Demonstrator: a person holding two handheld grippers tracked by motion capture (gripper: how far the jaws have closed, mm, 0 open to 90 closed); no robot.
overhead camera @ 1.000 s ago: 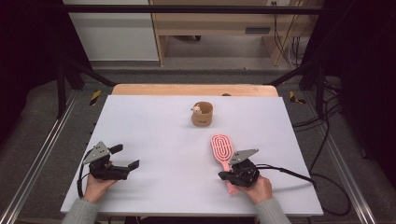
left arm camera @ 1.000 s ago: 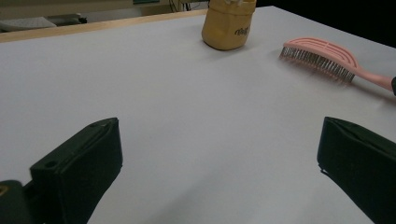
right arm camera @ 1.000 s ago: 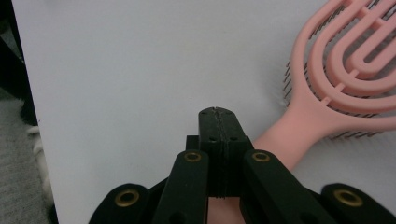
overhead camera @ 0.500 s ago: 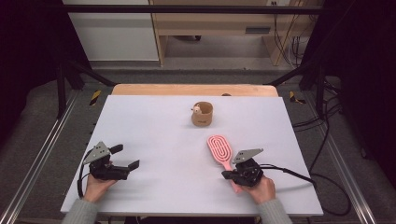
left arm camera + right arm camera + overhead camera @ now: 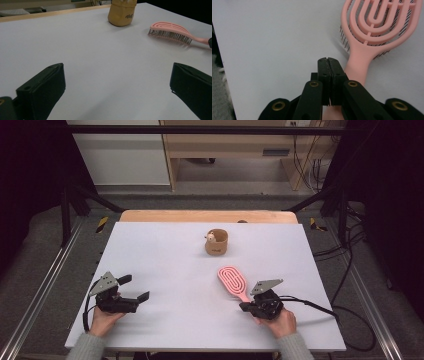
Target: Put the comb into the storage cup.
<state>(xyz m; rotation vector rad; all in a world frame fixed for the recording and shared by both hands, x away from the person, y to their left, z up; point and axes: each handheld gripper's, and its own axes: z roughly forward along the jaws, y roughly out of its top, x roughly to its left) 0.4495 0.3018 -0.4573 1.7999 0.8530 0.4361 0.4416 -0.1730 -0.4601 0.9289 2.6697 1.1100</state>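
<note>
A pink vented hairbrush (image 5: 232, 279) lies bristles down on the white table (image 5: 165, 255), right of the middle, its handle running toward my right gripper (image 5: 243, 307). In the right gripper view the jaws are pressed together with nothing between them, and my right gripper (image 5: 328, 60) lies over the brush handle (image 5: 358, 67). My left gripper (image 5: 135, 288) rests at the front left, wide open and empty. From the left gripper (image 5: 116, 68) the brush (image 5: 170, 28) lies off to the right. A tan cup (image 5: 216, 242) with something small and pale in it stands toward the back.
A wooden strip (image 5: 207, 216) borders the table's far edge. Metal rails (image 5: 42, 290) run along both sides. A black cable (image 5: 310, 305) trails right from my right gripper across the table. The cup (image 5: 122, 13) stands beyond the left gripper.
The brush has swung a little, its head drifting left and its handle end now under my right gripper. Both hands stayed where they were.
</note>
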